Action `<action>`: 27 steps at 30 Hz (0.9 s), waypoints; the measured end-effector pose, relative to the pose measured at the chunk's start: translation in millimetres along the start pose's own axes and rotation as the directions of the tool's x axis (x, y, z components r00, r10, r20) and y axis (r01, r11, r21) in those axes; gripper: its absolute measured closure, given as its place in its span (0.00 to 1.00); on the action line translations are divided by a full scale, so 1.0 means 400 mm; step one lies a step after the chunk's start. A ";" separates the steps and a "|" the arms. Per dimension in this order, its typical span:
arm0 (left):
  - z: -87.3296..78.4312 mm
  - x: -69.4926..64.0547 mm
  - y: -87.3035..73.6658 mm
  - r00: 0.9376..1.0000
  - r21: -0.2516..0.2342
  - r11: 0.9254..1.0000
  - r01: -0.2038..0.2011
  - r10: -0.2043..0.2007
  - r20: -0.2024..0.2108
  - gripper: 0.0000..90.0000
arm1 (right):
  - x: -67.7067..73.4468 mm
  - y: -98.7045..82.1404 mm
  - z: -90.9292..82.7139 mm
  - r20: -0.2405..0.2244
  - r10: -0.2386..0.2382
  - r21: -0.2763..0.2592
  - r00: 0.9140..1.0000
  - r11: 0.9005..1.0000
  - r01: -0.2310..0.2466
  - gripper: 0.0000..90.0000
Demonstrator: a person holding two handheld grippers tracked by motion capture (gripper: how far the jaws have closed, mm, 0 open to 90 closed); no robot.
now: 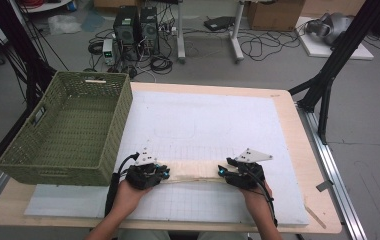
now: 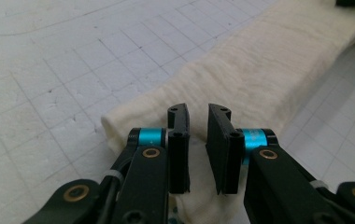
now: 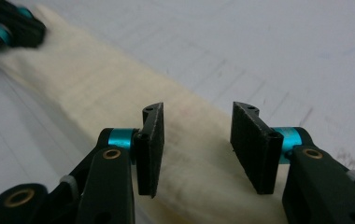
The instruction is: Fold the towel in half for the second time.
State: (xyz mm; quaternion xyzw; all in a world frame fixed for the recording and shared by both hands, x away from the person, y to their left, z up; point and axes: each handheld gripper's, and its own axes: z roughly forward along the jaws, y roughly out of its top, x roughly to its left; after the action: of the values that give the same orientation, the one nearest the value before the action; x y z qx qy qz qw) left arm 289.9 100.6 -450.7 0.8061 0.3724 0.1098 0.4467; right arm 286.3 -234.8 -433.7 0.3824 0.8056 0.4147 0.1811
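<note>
**Cream cloth stretched between two grippers on a gridded white mat**

Cream fabric, folded into a long narrow strip (image 1: pixel 194 171), lies across the near part of the table, running from 9 o'clock to 3 o'clock between the two hands. The left gripper (image 1: pixel 164 173) sits at the strip's 9 o'clock end. In the left gripper view (image 2: pixel 198 140) its jaws stand over the cloth's end with a narrow slot between them, and no fabric shows in that slot, so I take it as released. The right gripper (image 1: pixel 221 172) is at the 3 o'clock end; in the right gripper view (image 3: pixel 196 144) its jaws stand well apart above the cloth, pads clear of it, let go. The far-off left gripper shows there at 10 o'clock.

Under the cloth is a white foam mat (image 1: pixel 218 125) printed with a faint grid, scuffed and pencilled in places. It covers most of a pale wooden table (image 1: pixel 305 150). At 10 o'clock from the hands a green woven basket (image 1: pixel 113 130) stands on the table's corner, with a small white label on its far rim that is too small to read.

Beyond, at 12 o'clock, the grey floor holds two dark computer towers (image 1: pixel 137 27), tangled cables (image 1: pixel 258 47) and cardboard boxes (image 1: pixel 275 15). A black stand (image 1: pixel 328 80) rises at 2 o'clock.
</note>
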 end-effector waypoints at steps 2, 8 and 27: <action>-0.001 0.002 -0.001 1.000 0.002 1.000 -0.001 0.001 0.002 0.87 | -0.007 -0.021 0.006 0.031 -0.020 0.048 0.999 0.999 0.018 0.62; -0.002 0.003 -0.001 1.000 0.004 1.000 0.004 -0.004 -0.001 0.87 | -0.057 -0.062 -0.033 0.088 0.014 0.064 0.996 0.998 -0.019 0.63; -0.010 0.011 0.002 1.000 -0.011 1.000 0.028 -0.028 0.007 0.84 | -0.081 -0.093 -0.083 0.080 0.031 0.022 0.996 0.999 -0.033 0.59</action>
State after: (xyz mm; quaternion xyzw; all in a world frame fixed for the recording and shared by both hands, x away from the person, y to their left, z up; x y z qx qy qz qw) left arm 291.3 106.0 -448.5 0.7986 0.3815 0.1030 0.4539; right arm 269.5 -290.8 -444.9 0.4136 0.7962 0.3926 0.2020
